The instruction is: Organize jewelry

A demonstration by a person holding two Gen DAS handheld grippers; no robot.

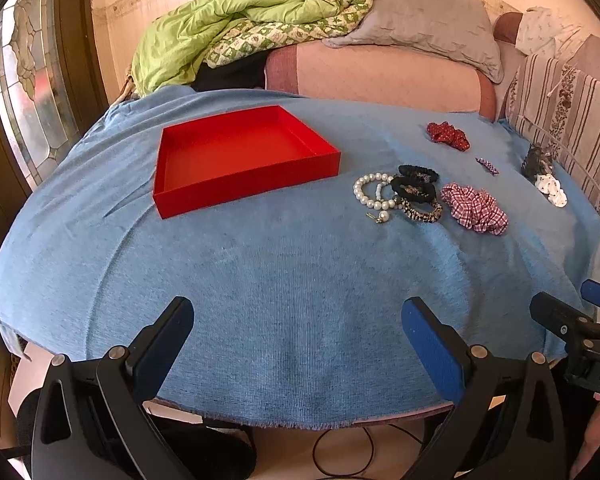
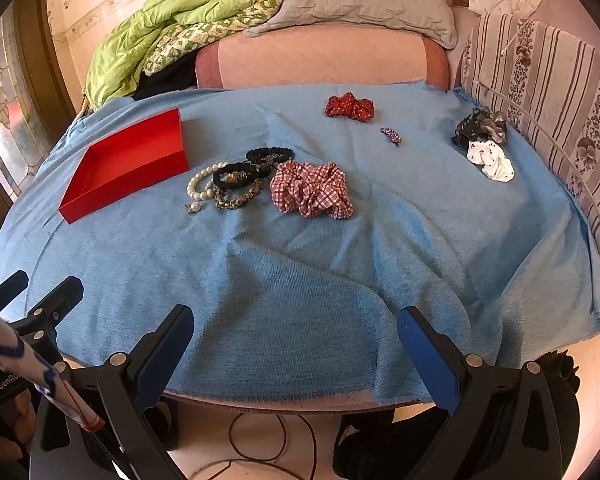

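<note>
Stained-glass door panel (image 1: pixel 24 92) way off on the left, wavy leaded glass, partly cut by the lens edge. Next over, red tray (image 1: pixel 236 158), shallow, rectangular, smooth-walled, nothing in it, sitting on a nubby blue cloth (image 1: pixel 284 280) draped over a round table, with a frayed near hem and a big fold showing in the right wrist view. Just right of the tray, pearl bracelet (image 1: pixel 374 194) with a little dangling pearl charm, touching a tangle of black hair ties (image 1: pixel 416 184) and a leopard-print hair tie (image 1: pixel 422 212); hard to say how many black ones in that pile. Beside those, puffy red gingham scrunchie (image 1: pixel 474 208). Further back, red dotted scrunchie (image 1: pixel 448 135), then a tiny purple sparkly clip (image 1: pixel 487 165), too small to make out properly. Far right edge, dark grey scrunchie (image 1: pixel 535 160) touching a white dotted scrunchie (image 1: pixel 551 189). Behind it all, crumpled green quilt (image 1: pixel 220 24), grey pillow (image 1: pixel 420 20), striped floral cushion (image 1: pixel 568 120). Down front, left gripper (image 1: pixel 298 320) spread wide with blue pads, holding nothing, hovering over the near cloth edge; right gripper (image 2: pixel 296 328) same deal, spread wide, nothing held, well apart from the jewelry. Dark cable (image 2: pixel 260 440) looped on the floor underneath.
</note>
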